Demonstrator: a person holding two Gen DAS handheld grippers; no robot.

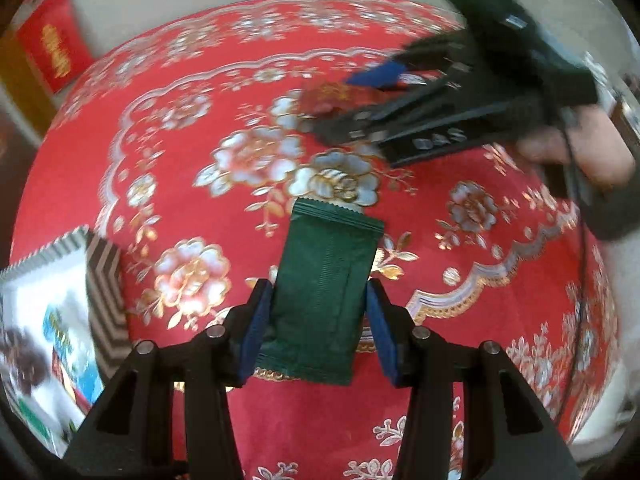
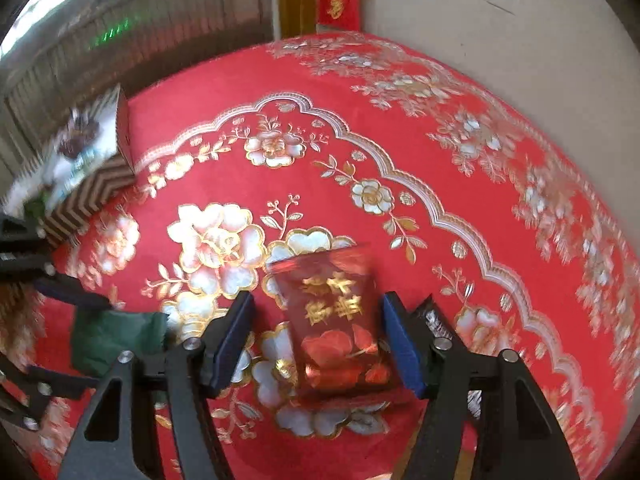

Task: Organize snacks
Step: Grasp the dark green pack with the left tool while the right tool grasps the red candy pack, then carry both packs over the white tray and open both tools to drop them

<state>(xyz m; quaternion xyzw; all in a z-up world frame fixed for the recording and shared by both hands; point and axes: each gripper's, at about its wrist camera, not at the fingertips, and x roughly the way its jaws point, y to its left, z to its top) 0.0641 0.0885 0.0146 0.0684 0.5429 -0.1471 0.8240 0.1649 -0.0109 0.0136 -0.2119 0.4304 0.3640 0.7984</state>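
A dark green snack packet (image 1: pixel 324 300) lies on the red flowered tablecloth between the blue pads of my left gripper (image 1: pixel 318 322). The pads stand at its two sides, and I cannot tell whether they press it. A red foil packet with gold characters (image 2: pixel 340 324) lies between the pads of my right gripper (image 2: pixel 318 340), with gaps on both sides. In the left wrist view the right gripper (image 1: pixel 360 96) is at the far right over the red packet (image 1: pixel 340 96). In the right wrist view the green packet (image 2: pixel 116 340) and the left gripper's fingers (image 2: pixel 68 292) are at the left.
A box with a chevron-striped side and a printed lid (image 1: pixel 68 300) stands at the table's left edge; it also shows in the right wrist view (image 2: pixel 88 160). A red banner (image 1: pixel 56 44) hangs on the wall behind. The operator's hand (image 1: pixel 580 148) is at the right.
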